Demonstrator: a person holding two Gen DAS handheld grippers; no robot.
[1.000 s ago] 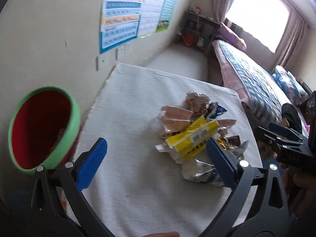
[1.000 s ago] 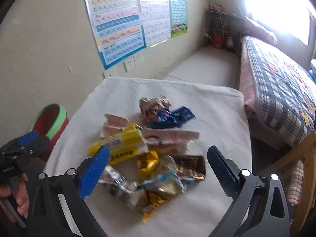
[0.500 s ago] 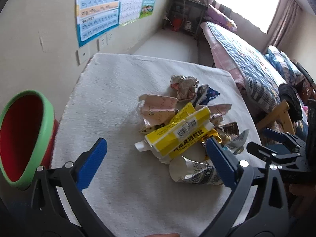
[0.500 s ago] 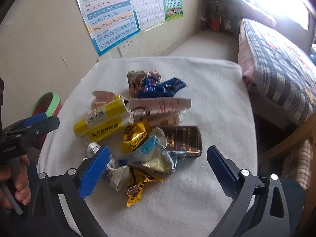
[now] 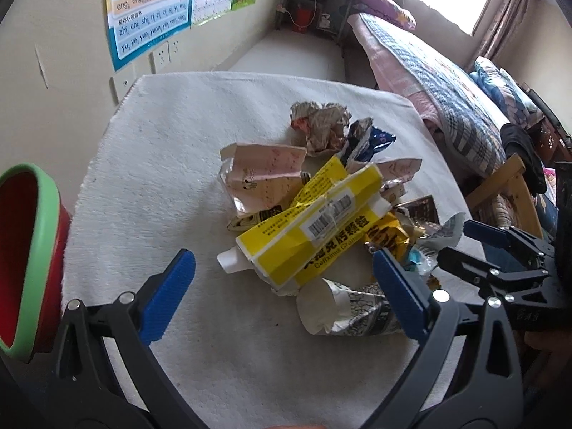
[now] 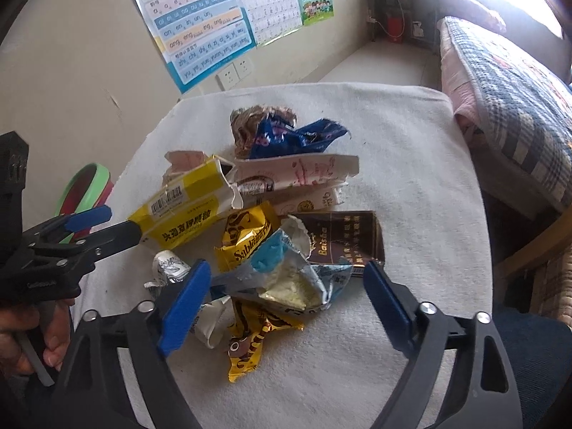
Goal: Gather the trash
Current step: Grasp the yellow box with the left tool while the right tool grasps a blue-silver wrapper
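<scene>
R gripper [image 6: 286,296]: jaws released and spread wide, just been closing in a little; pads not pressing anything. Between the pads, nearest: silver-blue torn wrapper [image 6: 300,279] w/ pale contents showing; just below it a yellow snack wrapper [image 6: 250,343] trailing toward the camera. By the L pad: crumpled silver-white wrapper [image 6: 168,268], partly hidden. Just beyond the R pad: dark brown box [image 6: 343,239], flat on the white cloth [image 6: 411,164]. Ahead, centre: yellow "Sabla…" packet [image 6: 246,236]; ahead-left, yellow carton [image 6: 186,207] w/ barcode. L gripper [image 5: 282,293]: jaws also released, wide; yellow carton lies between and just beyond its pads, no contact visible; its R pad sits over the silver-white wrapper. Farther ahead of both: pink-white flattened cartons [image 6: 296,175], then blue wrapper [image 6: 296,136] resting against a brown crumpled wrapper [image 6: 250,121] at the far end of the pile. All trash sits in one heap mid-cloth. Far left of the L gripper, off the cloth edge: red bin w/ green rim [image 5: 32,250], opening tilted toward the camera. A hand [image 6: 21,339] holds the L gripper's handle. Beyond: wall posters [image 6: 200,21], sockets [image 6: 234,71]; bed [image 6: 507,82] to the far right.
</scene>
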